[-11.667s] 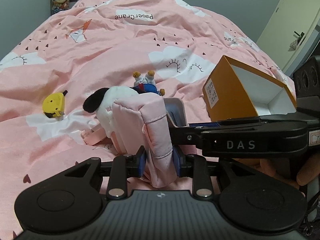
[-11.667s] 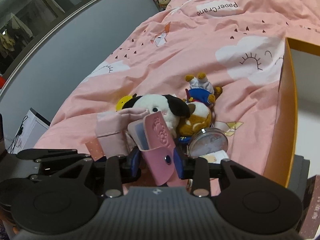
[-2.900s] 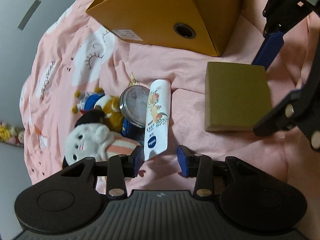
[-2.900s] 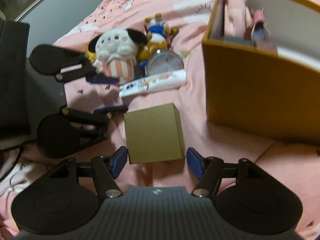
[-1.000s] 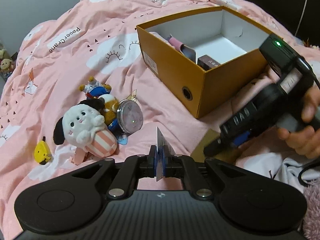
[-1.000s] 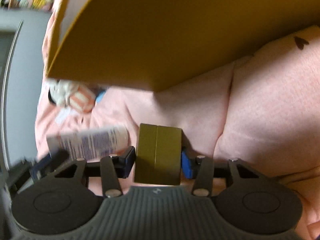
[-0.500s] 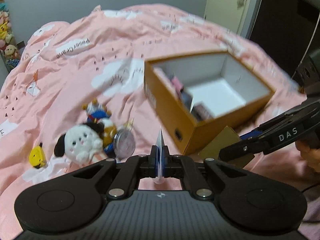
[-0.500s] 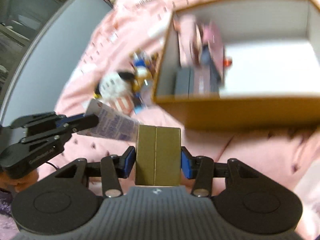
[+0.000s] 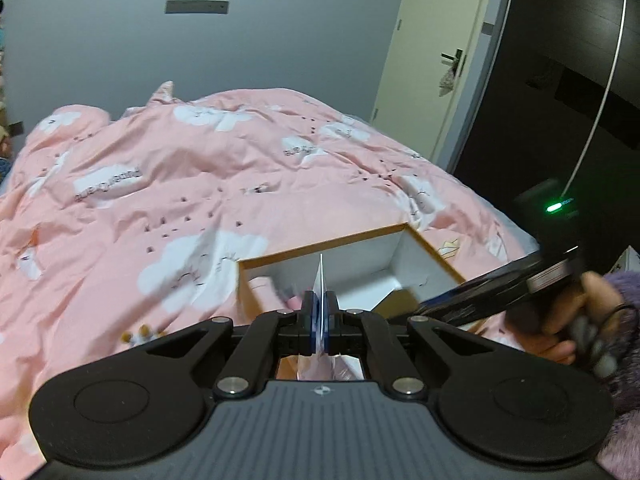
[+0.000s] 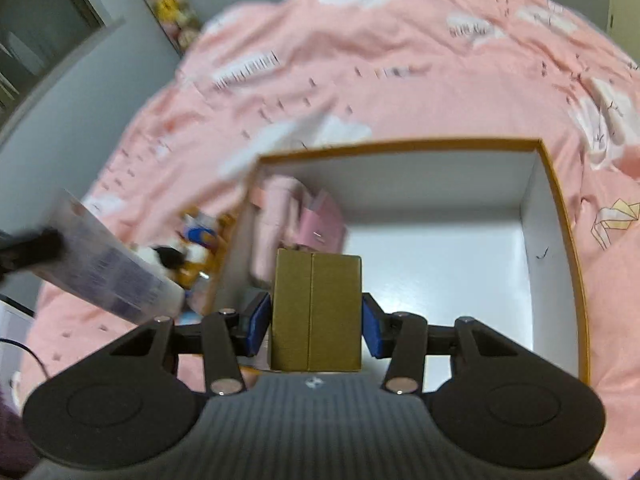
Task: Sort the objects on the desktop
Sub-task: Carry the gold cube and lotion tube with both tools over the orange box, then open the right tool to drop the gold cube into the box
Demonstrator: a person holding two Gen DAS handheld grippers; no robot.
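A pink cloud-print duvet (image 10: pixel 400 64) covers the bed; on it sits our orange box (image 10: pixel 556 184), open, pink pouches (image 10: pixel 320 220) at its left end; our right tongs (image 10: pixel 316 322) clamp a brown carton (image 10: pixel 316 312) above it — our left tongs (image 9: pixel 320 316) pinch shut on a cream tube (image 10: pixel 112 272) beside the box.

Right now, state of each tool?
Left tool: shut on the lotion tube.
Right tool: shut on the small brown box.
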